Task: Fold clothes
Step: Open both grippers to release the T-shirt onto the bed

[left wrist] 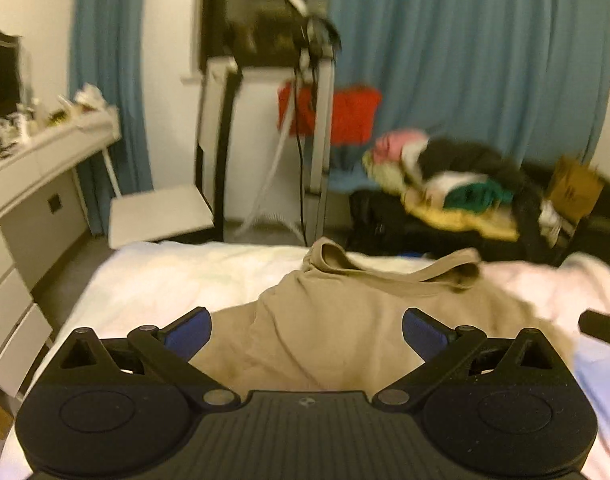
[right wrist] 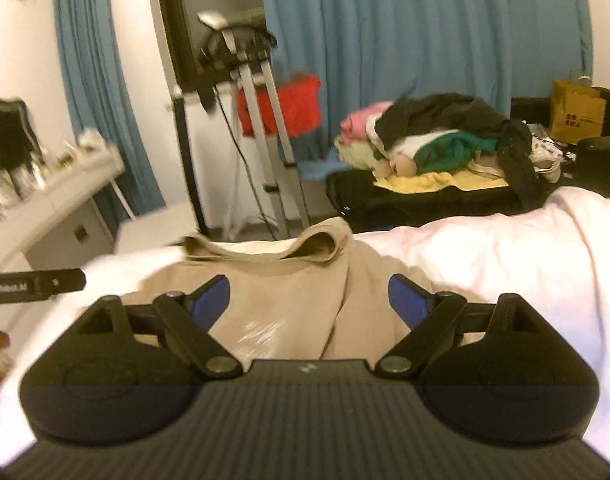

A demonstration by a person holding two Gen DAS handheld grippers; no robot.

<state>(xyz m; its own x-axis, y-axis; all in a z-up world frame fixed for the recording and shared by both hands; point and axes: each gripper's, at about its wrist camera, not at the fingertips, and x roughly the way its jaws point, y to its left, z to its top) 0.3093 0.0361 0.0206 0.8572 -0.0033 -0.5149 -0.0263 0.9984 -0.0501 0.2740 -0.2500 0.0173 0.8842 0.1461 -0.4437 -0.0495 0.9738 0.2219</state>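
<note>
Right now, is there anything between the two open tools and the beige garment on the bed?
Nothing visible. The beige garment lies crumpled on the white bedding, directly ahead of the left tool and the right tool. Both stand open, with only garment fabric showing between their fingers.

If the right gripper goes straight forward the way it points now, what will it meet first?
Most likely the beige garment lying on the white bedding. The right gripper is open and tilts down toward it; nothing shows between its fingers, though depth is unclear.
</note>
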